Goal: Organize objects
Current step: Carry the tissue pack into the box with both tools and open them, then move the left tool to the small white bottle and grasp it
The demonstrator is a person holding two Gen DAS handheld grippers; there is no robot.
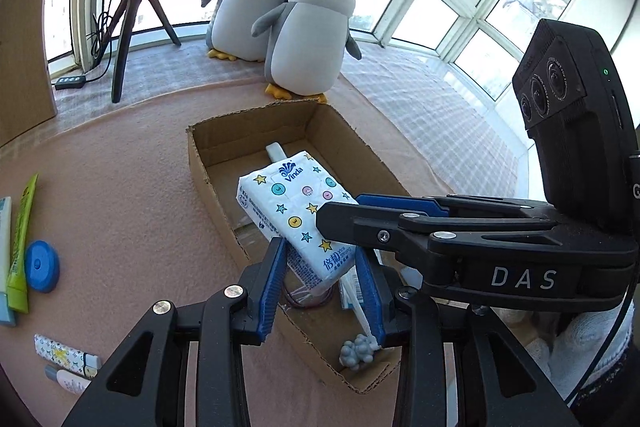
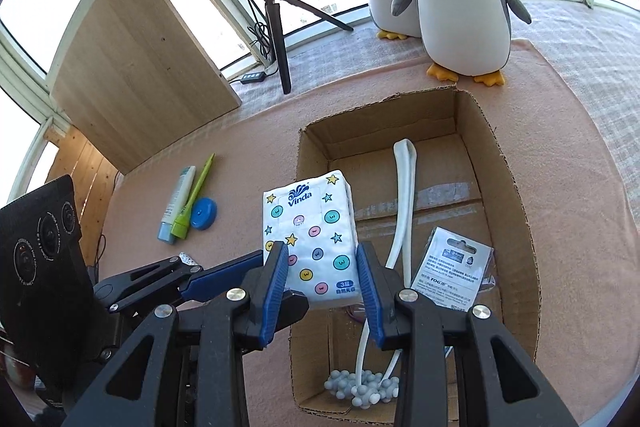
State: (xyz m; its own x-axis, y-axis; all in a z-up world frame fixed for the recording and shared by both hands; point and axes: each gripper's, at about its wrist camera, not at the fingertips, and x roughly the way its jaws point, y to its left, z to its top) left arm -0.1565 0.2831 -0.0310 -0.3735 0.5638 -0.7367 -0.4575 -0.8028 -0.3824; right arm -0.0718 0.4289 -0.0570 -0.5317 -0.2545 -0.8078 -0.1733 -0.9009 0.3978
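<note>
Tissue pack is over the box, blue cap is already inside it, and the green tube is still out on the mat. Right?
Not quite. The blue cap isn't inside the box; it lies out on the mat, next to the green tube. The right wrist view shows this. The rest holds: the tissue pack is over the box and the green tube is on the mat.

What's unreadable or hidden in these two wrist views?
- Left wrist: near end of the tissue pack, hidden by the left gripper.
- Left wrist: tubes cut off by the left edge.
- Right wrist: print on the carded packet, too small.
- Right wrist: near part of the box floor, hidden by the right gripper.
</note>
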